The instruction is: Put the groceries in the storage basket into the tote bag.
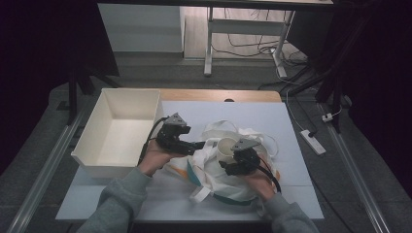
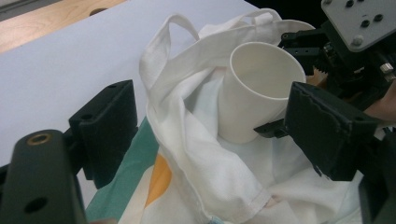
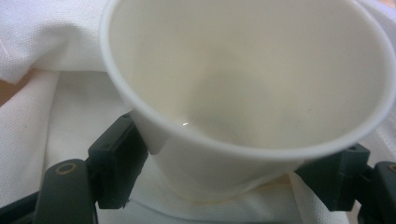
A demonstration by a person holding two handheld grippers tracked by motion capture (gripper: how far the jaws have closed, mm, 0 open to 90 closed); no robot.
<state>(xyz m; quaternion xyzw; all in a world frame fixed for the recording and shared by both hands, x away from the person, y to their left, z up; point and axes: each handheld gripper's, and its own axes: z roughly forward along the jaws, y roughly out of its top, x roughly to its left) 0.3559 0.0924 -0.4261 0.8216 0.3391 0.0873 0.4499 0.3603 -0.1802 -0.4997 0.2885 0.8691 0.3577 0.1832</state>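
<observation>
Two grippers at a white bag, right gripper clamping paper cup, left gripper spread around bag's edge.

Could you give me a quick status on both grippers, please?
Right gripper shut on cup. Left gripper open around bag edge. Box at left.

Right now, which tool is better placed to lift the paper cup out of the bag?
The right tool: its jaws flank the paper cup. The left tool straddles the cloth bag.
</observation>
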